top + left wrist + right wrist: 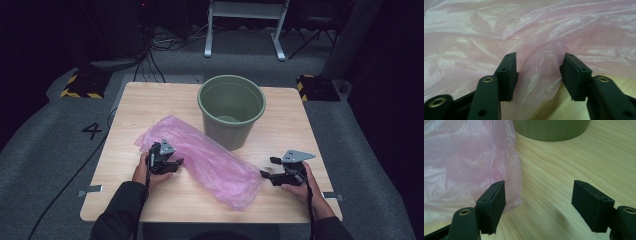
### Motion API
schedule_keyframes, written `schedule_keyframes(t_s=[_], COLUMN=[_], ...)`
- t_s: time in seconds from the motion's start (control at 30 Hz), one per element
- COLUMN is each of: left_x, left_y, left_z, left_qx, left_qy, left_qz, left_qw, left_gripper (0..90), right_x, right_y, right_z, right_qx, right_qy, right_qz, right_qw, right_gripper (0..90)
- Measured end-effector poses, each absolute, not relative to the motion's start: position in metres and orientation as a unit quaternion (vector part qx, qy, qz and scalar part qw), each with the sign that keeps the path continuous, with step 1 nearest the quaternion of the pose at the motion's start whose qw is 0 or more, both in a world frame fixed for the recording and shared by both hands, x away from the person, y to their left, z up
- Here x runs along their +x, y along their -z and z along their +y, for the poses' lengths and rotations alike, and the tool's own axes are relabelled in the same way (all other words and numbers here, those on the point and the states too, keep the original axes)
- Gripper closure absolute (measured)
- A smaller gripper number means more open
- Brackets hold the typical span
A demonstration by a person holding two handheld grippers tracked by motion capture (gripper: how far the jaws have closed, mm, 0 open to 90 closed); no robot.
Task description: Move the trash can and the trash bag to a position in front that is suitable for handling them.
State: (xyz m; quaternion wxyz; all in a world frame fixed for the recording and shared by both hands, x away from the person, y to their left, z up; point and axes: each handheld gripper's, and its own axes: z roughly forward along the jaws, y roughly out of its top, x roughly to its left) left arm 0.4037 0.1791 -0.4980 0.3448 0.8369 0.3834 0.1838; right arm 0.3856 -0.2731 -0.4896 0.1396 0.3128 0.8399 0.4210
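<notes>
Here, bag (205,157): pink, crumpled flat on the table (295,120), lying slantwise just before the bin (231,110).
Left gripper (537,75): jaws spread, a fold of film between them, not yet pinched.
Right gripper (537,203): jaws spread over bare wood, beside the bag's end.
Risk: closing may catch both layers and leave the mouth shut; thin film may also slip or tear.
Bin: green, upright, seemingly empty.
Bag contents: apparently none.
</notes>
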Motion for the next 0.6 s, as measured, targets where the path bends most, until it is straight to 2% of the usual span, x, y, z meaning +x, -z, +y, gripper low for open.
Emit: schedule_keyframes(t_s=[0.13, 0.23, 0.33, 0.43, 0.6], left_x=[0.401, 0.384, 0.371, 0.365, 0.362], left_y=[0.49, 0.473, 0.466, 0.465, 0.478], left_z=[0.187, 0.183, 0.174, 0.167, 0.14], left_qx=[0.813, 0.803, 0.806, 0.812, 0.833], left_qy=[-0.174, -0.167, -0.158, -0.149, -0.138], left_qz=[0.403, 0.371, 0.344, 0.329, 0.328], left_qw=[0.382, 0.436, 0.455, 0.459, 0.424], left_gripper=[29.0, 24.7, 21.3, 19.6, 19.8], right_x=[0.385, 0.384, 0.383, 0.383, 0.384], right_y=[0.49, 0.491, 0.491, 0.49, 0.49], right_z=[-0.274, -0.275, -0.276, -0.278, -0.28], right_qx=[0.31, 0.31, 0.31, 0.312, 0.317], right_qy=[-0.421, -0.418, -0.419, -0.422, -0.427], right_qz=[0.841, 0.842, 0.842, 0.84, 0.836], right_qw=[0.138, 0.138, 0.137, 0.137, 0.138], right_gripper=[28.0, 28.3, 28.2, 28.0, 27.1])
